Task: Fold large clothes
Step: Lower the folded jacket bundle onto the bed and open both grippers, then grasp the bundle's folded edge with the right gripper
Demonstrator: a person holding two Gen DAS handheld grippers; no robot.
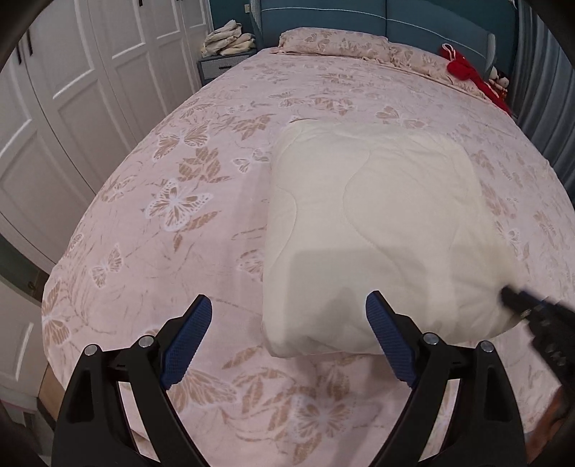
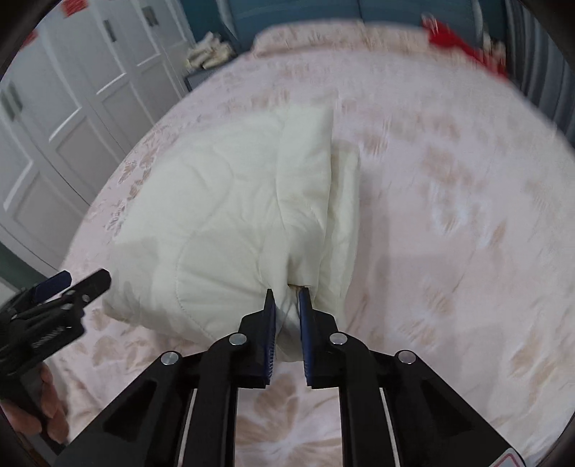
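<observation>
A cream quilted blanket [image 1: 377, 222] lies folded into a thick pad on the pink butterfly bedcover [image 1: 172, 201]. My left gripper [image 1: 289, 305] hovers open over the blanket's near left corner, nothing between its blue pads. In the right wrist view the blanket [image 2: 222, 208] bulges up with a fold standing along its right side. My right gripper [image 2: 286, 292] is shut on a bunch of cream fabric at the blanket's near edge. The right gripper [image 1: 517, 298] shows blurred at the blanket's right side in the left wrist view. The left gripper [image 2: 82, 283] shows open at the left in the right wrist view.
White wardrobe doors [image 1: 72, 107] run along the bed's left side. A nightstand [image 1: 219, 66] with piled cloth stands by the blue headboard [image 1: 395, 18]. A matching pillow [image 1: 334, 43] and red cloth [image 1: 474, 75] lie at the far end. A hand [image 2: 46, 398] holds the left gripper.
</observation>
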